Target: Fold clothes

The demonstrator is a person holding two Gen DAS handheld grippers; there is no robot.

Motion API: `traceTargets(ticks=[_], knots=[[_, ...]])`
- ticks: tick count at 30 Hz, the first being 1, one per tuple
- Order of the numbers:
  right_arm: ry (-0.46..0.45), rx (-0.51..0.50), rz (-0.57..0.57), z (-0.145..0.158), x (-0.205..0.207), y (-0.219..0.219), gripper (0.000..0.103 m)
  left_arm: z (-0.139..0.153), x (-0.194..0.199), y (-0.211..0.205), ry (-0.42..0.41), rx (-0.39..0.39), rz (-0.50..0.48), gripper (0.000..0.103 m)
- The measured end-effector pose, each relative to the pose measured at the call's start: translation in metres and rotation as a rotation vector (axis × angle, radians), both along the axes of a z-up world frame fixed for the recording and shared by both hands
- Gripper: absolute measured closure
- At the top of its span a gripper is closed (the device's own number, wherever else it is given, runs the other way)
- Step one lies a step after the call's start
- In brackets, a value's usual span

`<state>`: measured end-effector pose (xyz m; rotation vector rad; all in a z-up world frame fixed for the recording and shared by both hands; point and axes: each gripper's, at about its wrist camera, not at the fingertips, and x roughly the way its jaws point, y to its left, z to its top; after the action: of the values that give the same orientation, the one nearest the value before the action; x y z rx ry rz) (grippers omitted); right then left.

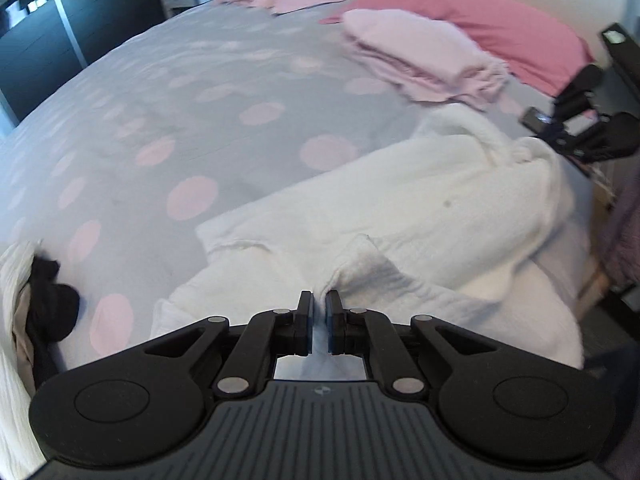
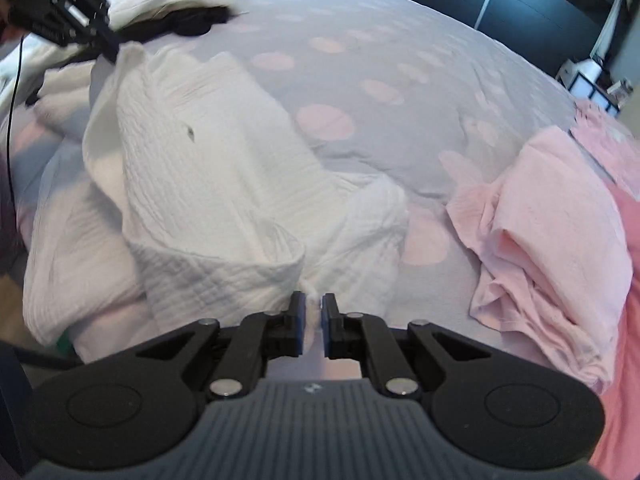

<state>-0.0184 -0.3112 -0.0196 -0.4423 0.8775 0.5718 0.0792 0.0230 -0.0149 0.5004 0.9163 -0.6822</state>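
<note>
Grippers held opposite edges of the white garment (image 1: 420, 200) on the bed (image 1: 160, 120): left gripper (image 1: 319, 312) and right gripper (image 2: 314, 314) both pinched shut on cloth, likely to spread it for folding.

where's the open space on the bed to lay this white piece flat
The widest bare stretch of spotted bedspread lies beyond the white garment, between the dark and white pile and the folded pink stack. It is crowded near the pink pillow and along the near edge, where both grippers pinch the garment.
</note>
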Motion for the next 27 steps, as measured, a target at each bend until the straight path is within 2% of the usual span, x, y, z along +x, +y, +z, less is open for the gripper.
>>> traceTargets(ticks=[2,4,5,6,7,11,13,14,16,18,19,21,23,27], knots=[[0.021,0.030,0.011,0.000,0.000,-0.001,0.092,-0.008,0.002,0.000,0.011,0.016,0.011,0.099],[0.047,0.054,0.060,0.001,-0.008,-0.001,0.084,-0.014,0.001,0.002,0.023,0.031,0.009,0.099],[0.052,0.059,0.096,0.003,-0.013,0.000,0.078,-0.017,-0.001,0.004,0.026,0.039,0.004,0.099],[0.052,0.061,0.130,0.005,-0.018,0.001,0.062,-0.019,-0.003,0.006,0.030,0.046,0.000,0.099],[0.039,0.054,0.166,0.009,-0.022,0.002,0.054,-0.020,-0.004,0.009,0.034,0.046,-0.002,0.099],[-0.024,-0.020,0.329,0.024,-0.031,0.010,0.054,-0.023,-0.006,0.014,0.038,0.032,0.000,0.099],[0.000,-0.021,0.407,0.028,-0.029,0.022,0.053,-0.025,-0.007,0.014,0.036,0.024,0.004,0.099],[0.018,-0.024,0.440,0.027,-0.028,0.029,0.050,-0.026,-0.007,0.014,0.034,0.021,0.004,0.099],[0.032,-0.068,0.482,0.020,-0.024,0.042,0.034,-0.028,-0.008,0.014,0.031,0.024,0.000,0.099],[0.029,-0.134,0.485,0.008,-0.018,0.051,0.033,-0.029,-0.009,0.015,0.029,0.024,-0.001,0.099],[0.047,-0.132,0.477,0.004,-0.015,0.052,0.037,-0.029,-0.010,0.016,0.028,0.020,0.000,0.099],[0.098,-0.065,0.441,0.001,-0.011,0.045,0.046,-0.030,-0.011,0.018,0.031,0.013,0.001,0.099],[0.126,0.006,0.385,0.003,-0.016,0.040,0.046,-0.031,-0.011,0.020,0.035,0.005,0.004,0.099],[0.081,0.062,0.297,0.005,-0.052,0.044,0.045,-0.032,-0.010,0.020,0.036,0.006,-0.001,0.098]])
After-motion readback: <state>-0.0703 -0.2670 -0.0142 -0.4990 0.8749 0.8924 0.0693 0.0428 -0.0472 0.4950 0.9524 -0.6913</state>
